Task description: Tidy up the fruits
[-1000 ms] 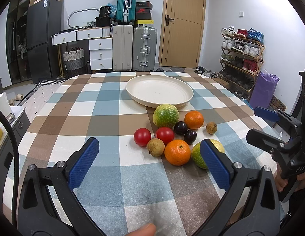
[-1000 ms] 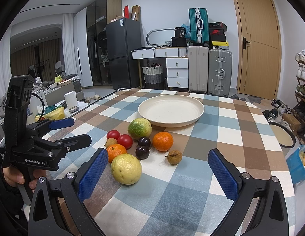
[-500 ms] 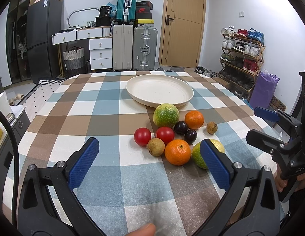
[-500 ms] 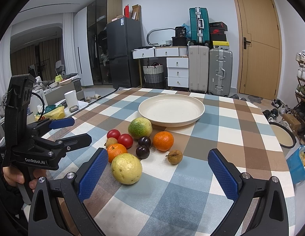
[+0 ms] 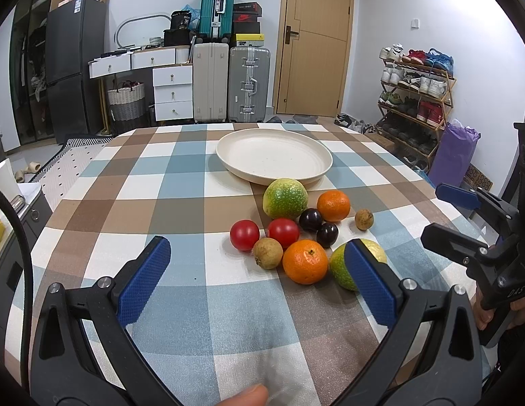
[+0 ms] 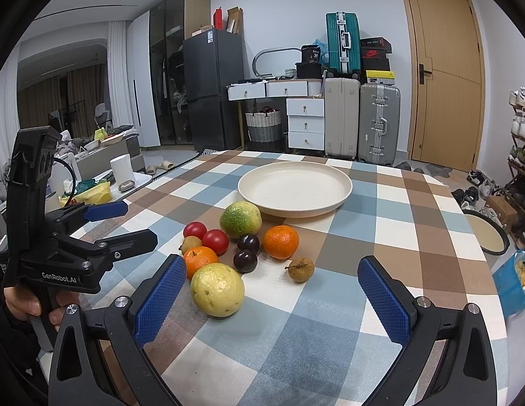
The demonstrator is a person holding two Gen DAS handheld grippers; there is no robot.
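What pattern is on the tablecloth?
A check of blue, brown and white squares on the tablecloth, clearest in the right wrist view.

A round table covered with a brown, blue and white checked cloth point(image 5: 154, 209) carries a wide, shallow cream plate point(image 5: 274, 159) toward its far edge, with nothing on it. Just in front of the plate lies a cluster of fruit: a green-yellow round fruit point(image 5: 284, 198), two oranges point(image 5: 333, 205) point(image 5: 305, 261), two dark plums point(image 5: 311, 219) point(image 5: 327, 234), two red tomatoes point(image 5: 244, 235) point(image 5: 283, 232) and two small brown fruits point(image 5: 268, 253) point(image 5: 364, 219). The left gripper point(image 5: 255, 272) hovers near the table's near edge, its blue-padded fingers point(image 5: 145, 279) spread wide, one partly covering a yellow-green fruit point(image 5: 340, 267). The right gripper point(image 5: 447, 215), its fingers apart too, is at the right edge.
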